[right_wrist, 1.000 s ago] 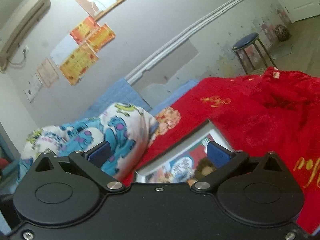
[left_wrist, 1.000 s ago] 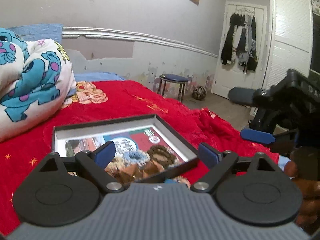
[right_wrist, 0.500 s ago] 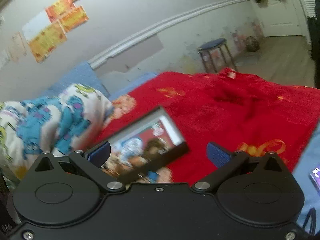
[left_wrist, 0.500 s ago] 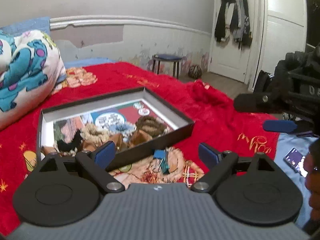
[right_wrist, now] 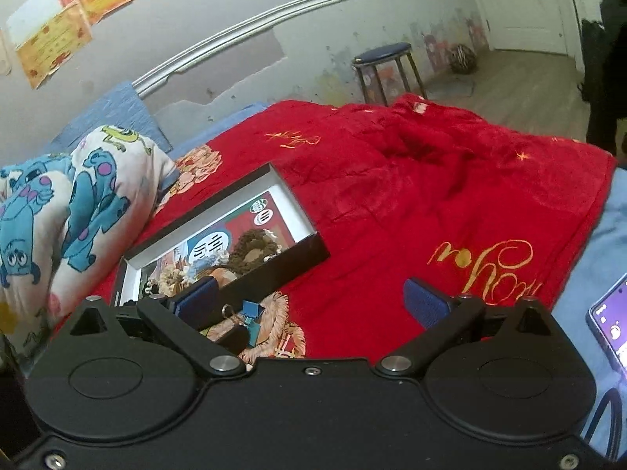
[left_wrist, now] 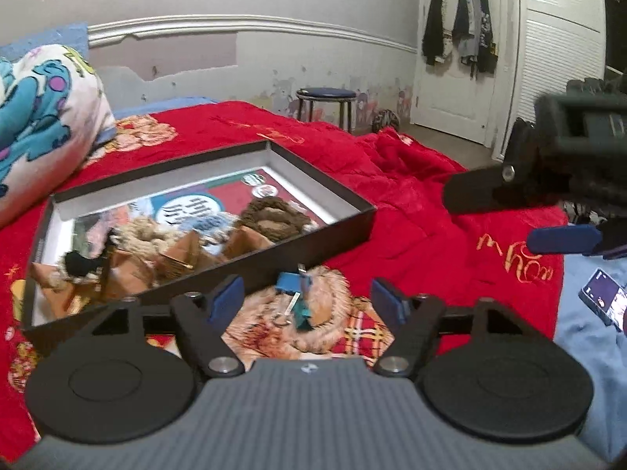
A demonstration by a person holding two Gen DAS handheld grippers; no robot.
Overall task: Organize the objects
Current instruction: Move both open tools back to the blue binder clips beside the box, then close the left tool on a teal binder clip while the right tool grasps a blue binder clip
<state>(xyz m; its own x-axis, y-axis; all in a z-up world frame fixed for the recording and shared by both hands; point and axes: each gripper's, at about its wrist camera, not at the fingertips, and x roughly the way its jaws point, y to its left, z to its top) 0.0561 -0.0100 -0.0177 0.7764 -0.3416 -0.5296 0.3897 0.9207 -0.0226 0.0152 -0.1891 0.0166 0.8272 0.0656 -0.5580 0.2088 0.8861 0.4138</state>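
Landmark: a shallow black box point(left_wrist: 203, 211) lying flat on the red blanket point(left_wrist: 411, 211) of the bed.
Inside the box: a printed sheet on the floor of it, with brown and beige woolly pieces and folded brown paper heaped at its near end; the motion blur makes them hard to name, possibly knitted items.
Clips: two blue binder clips point(left_wrist: 296, 299) lie on the blanket just outside the box's near wall, close together, on a plaid cartoon patch.
Left hand-held gripper point(left_wrist: 307, 299): hovers low over the blanket just in front of the box, fingers spread wide, nothing between them; the clips sit in the gap ahead.
Right hand-held gripper point(right_wrist: 311, 299): held off to the right of the box, fingers wide apart and empty.
Pillow: a cartoon-print pillow point(right_wrist: 66, 203) rests to the left of the box.
Phone: a lit phone point(left_wrist: 603, 305) lies on blue fabric well to the right of the box.
Stool: a blue-topped stool point(left_wrist: 326, 103) stands beyond the box by the wall.
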